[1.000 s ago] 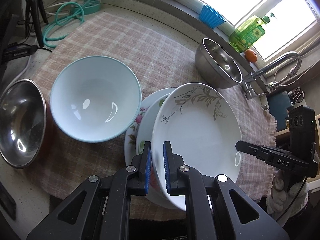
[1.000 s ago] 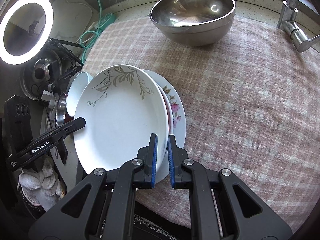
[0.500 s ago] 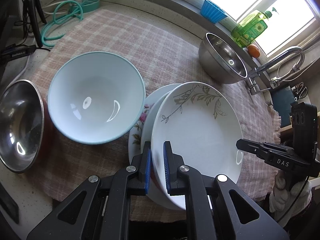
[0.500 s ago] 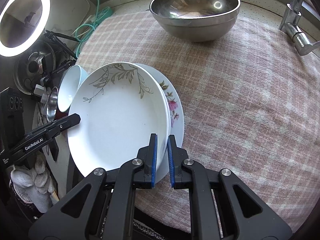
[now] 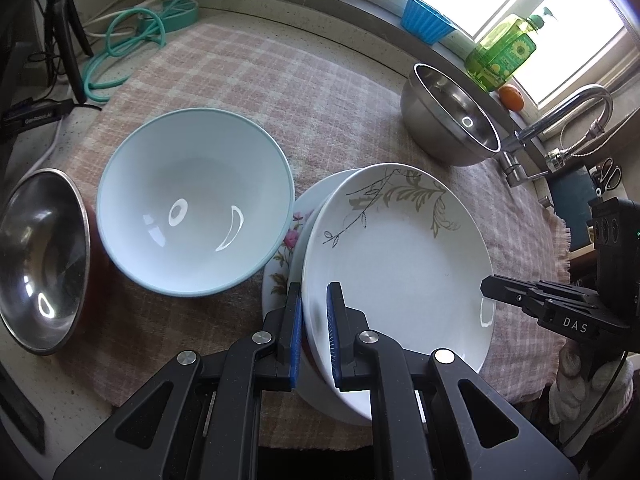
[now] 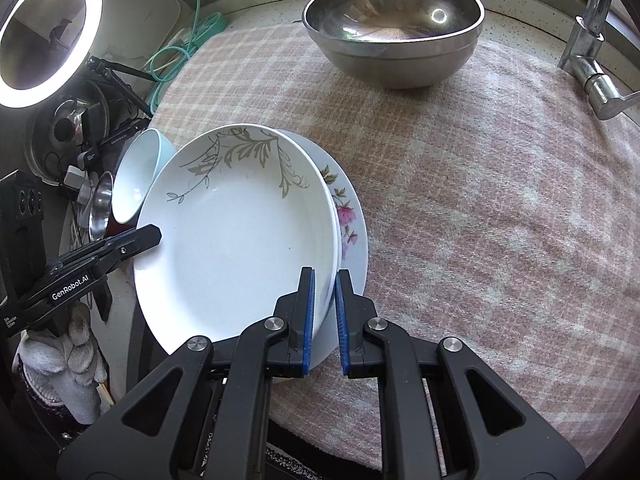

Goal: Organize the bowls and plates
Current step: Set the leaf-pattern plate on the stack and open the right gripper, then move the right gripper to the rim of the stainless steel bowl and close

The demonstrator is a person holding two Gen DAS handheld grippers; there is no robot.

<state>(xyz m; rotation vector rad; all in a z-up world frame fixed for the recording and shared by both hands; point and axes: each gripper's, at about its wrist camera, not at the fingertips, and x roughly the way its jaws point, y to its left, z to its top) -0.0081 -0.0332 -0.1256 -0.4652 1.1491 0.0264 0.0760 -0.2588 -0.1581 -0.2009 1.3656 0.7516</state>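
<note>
A white leaf-patterned plate [image 5: 404, 256] tops a small stack, above a flowered plate [image 5: 286, 240]. My left gripper [image 5: 314, 316] is shut on the near-left rim of the leaf plate. My right gripper [image 6: 324, 300] is shut on the same leaf plate [image 6: 240, 240] at its opposite rim, with the flowered plate [image 6: 348, 220] below it. Whether the plates under it are gripped too, I cannot tell. A light blue bowl [image 5: 192, 208] stands just left of the stack, touching the flowered plate. It also shows in the right wrist view [image 6: 136, 176].
A steel bowl [image 6: 392, 20] stands at the back on the pink checked cloth [image 6: 480, 200]; another steel bowl [image 5: 38, 256] sits at the far left. A faucet [image 5: 560, 120], soap bottle [image 5: 504, 56], blue cup [image 5: 426, 20] and green hose [image 5: 132, 40] line the counter's back.
Both grippers keep their hold on the leaf plate. The stack and grippers have shifted slightly toward the counter's near edge; the blue bowl stays put.
</note>
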